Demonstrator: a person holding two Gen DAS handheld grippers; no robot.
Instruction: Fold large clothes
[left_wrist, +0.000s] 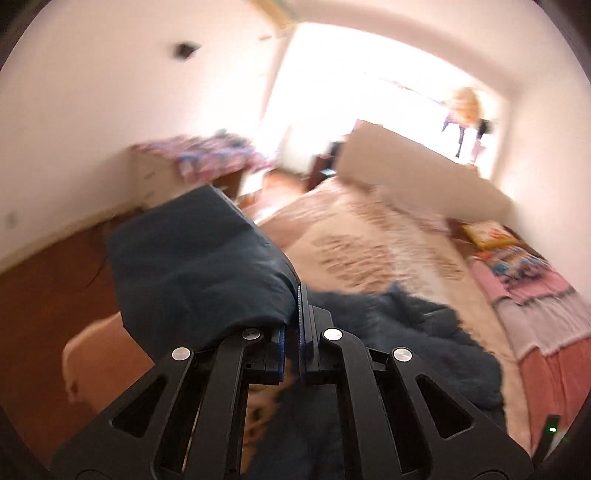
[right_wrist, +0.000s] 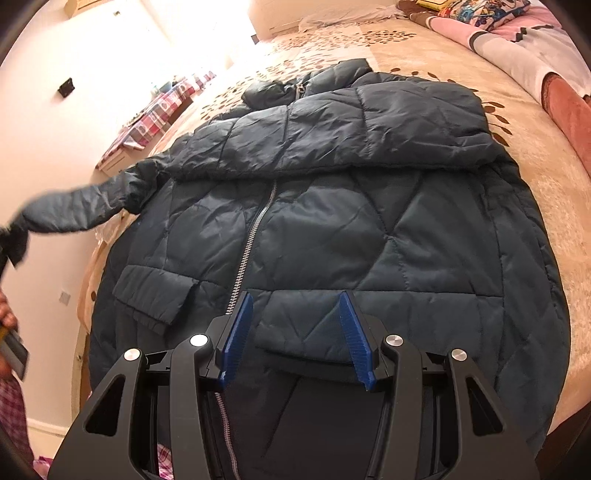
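While sleeve (left_wrist: 199, 266) in left gripper (left_wrist: 293, 314), right gripper (right_wrist: 295, 332) above jacket (right_wrist: 332, 221).

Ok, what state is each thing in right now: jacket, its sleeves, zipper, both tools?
Jacket: spread front-up on the bed.
Zipper: closed.
Far sleeve: folded across the chest.
Near sleeve: lifted off the bed.
Left tool: shut on the near sleeve.
Right tool: open, over the hem.

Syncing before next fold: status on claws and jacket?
Left claw shut on sleeve, lifted off bed. Right claw open, over jacket hem. Jacket flat, zipped, other sleeve folded across chest. Nothing in the way.
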